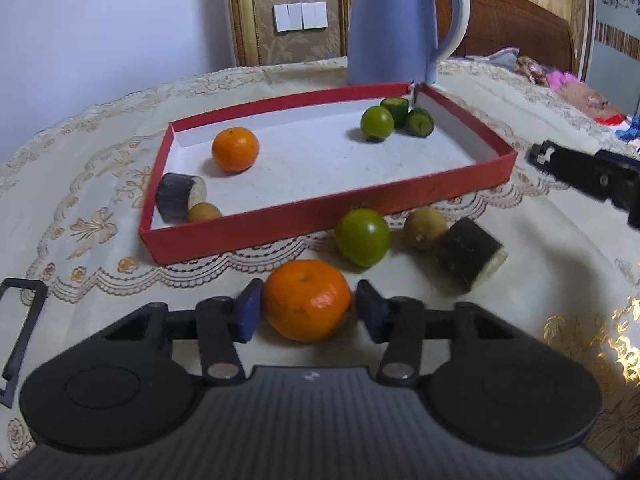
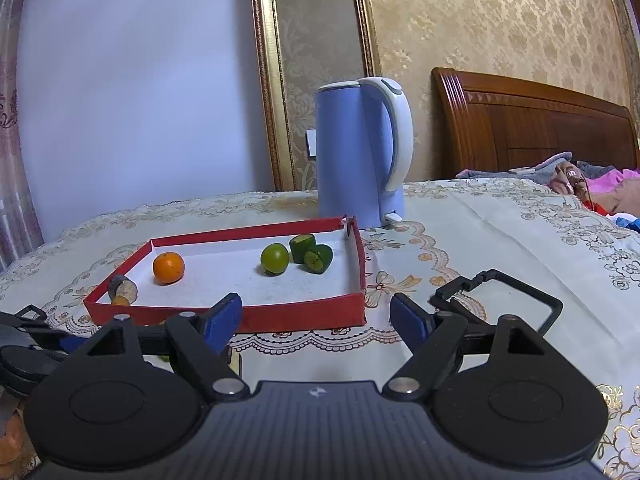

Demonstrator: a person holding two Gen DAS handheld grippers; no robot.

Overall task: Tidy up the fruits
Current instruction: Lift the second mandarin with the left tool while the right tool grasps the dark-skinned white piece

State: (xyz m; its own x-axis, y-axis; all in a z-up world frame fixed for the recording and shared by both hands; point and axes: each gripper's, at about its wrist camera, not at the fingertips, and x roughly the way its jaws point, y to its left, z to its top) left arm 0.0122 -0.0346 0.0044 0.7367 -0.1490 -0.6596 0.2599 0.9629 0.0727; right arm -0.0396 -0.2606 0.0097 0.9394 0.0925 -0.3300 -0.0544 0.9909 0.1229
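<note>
Left gripper (image 1: 307, 307) fingers clamped on orange (image 1: 307, 300) by red tray (image 1: 280, 228); right gripper (image 2: 316, 318) fingers spread, empty.

Two oranges (image 1: 307, 300), two limes (image 1: 362, 236), two longans (image 1: 425, 227), one kettle (image 1: 394, 20)

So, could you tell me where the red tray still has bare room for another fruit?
The red tray is bare across its middle, between the orange and the green fruit, and along its near wall. Its near-left and far-right corners are crowded.
</note>
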